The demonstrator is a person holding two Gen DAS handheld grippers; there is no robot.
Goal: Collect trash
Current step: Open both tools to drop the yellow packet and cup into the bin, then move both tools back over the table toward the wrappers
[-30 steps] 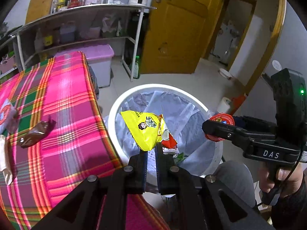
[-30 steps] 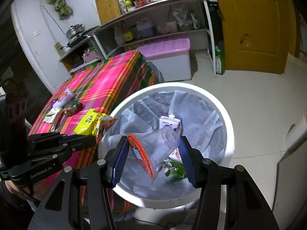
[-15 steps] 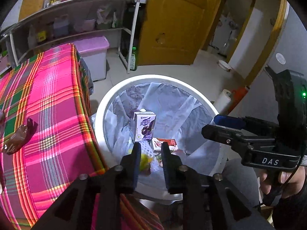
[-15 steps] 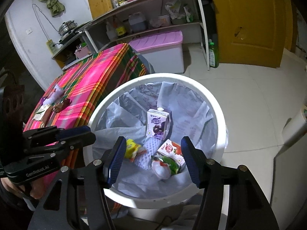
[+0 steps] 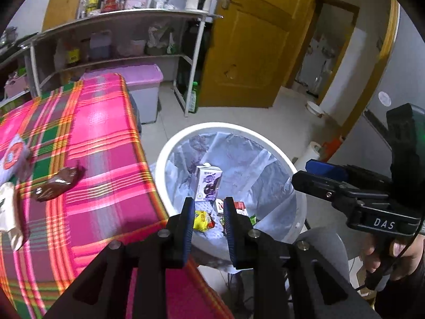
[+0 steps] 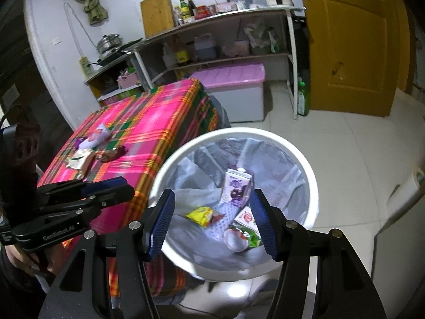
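A white bin (image 5: 170, 156) (image 6: 305, 164) with a clear liner stands on the floor beside the table with the pink plaid cloth (image 5: 101, 138) (image 6: 148, 127). Inside lie a purple carton (image 5: 208, 183) (image 6: 236, 188), a yellow packet (image 5: 201, 220) (image 6: 200, 215), a red-and-white box (image 6: 245, 216) and a clear cup (image 6: 235, 240). My left gripper (image 5: 207, 207) hovers over the bin's near rim, slightly open, holding nothing. My right gripper (image 6: 212, 199) hangs above the bin, wide open and empty. A brown wrapper (image 5: 57, 183) (image 6: 110, 154) and pale wrappers (image 5: 10, 156) (image 6: 97, 135) lie on the cloth.
A pink-lidded storage box (image 5: 143, 85) (image 6: 233, 79) sits under a metal shelf rack (image 5: 119, 18) (image 6: 225, 16) behind the table. A yellow door (image 5: 247, 42) (image 6: 353, 40) stands beyond, a green bottle (image 6: 301, 98) by it. A paper roll (image 5: 308, 154) lies on the tiled floor.
The left gripper opened and let go of the yellow packet; the right let go of the red-lidded clear cup. Both items now lie in the bin.
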